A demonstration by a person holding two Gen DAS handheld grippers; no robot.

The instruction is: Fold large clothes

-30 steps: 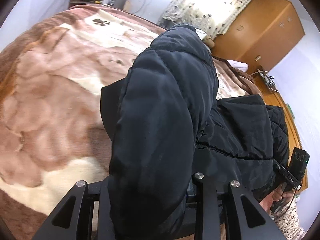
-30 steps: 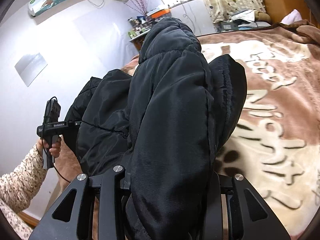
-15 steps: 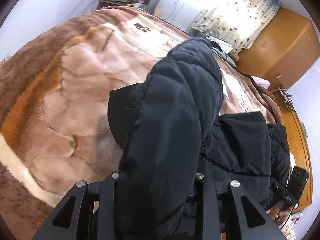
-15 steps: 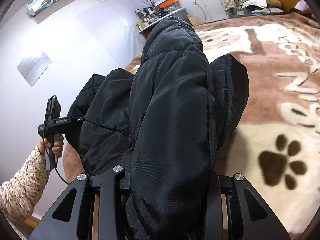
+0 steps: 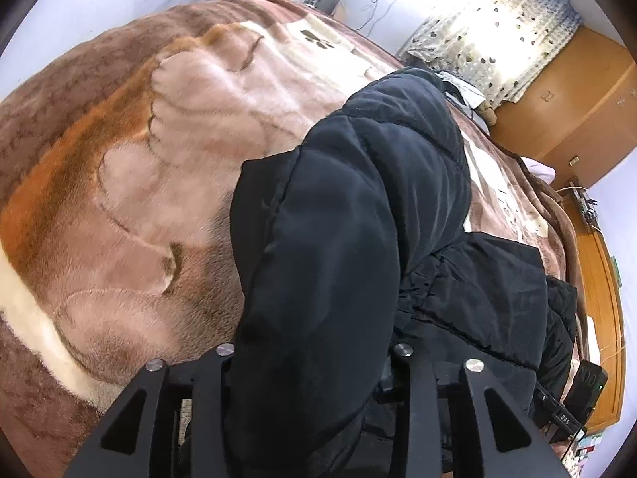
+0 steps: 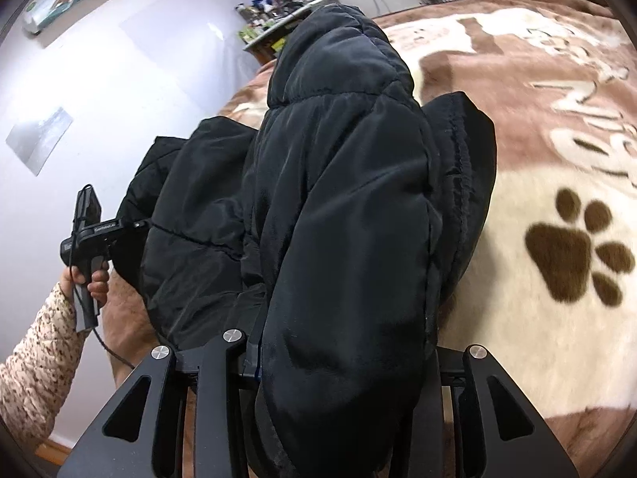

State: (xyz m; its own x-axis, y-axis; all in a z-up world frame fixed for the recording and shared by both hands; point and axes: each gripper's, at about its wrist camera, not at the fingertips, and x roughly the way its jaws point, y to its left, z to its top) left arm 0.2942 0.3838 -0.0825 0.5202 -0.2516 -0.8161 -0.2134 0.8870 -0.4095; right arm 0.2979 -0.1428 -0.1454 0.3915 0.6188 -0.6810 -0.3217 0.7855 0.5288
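Gripping, left wrist view: the left gripper [image 5: 314, 362] has its two fingers closed on a thick padded fold of the black puffer jacket [image 5: 358, 215], which bulges up between them.
Jacket, left wrist view: the pinched part stands up over the brown plush blanket [image 5: 131, 183]; the rest spreads to the right toward the right gripper [image 5: 573, 410] at the frame's edge.
Background, left wrist view: spotted curtain [image 5: 497, 32], wooden wardrobe [image 5: 577, 99].
Gripping, right wrist view: the right gripper [image 6: 330, 350] is likewise clamped on a bulky fold of the jacket [image 6: 350, 183].
Jacket, right wrist view: it runs left to the other gripper [image 6: 91, 239], held in a hand [image 6: 89, 279]; how that tool's fingers stand cannot be told from here.
Blanket, right wrist view: cream area with a brown paw print [image 6: 577, 247] just right of the jacket.
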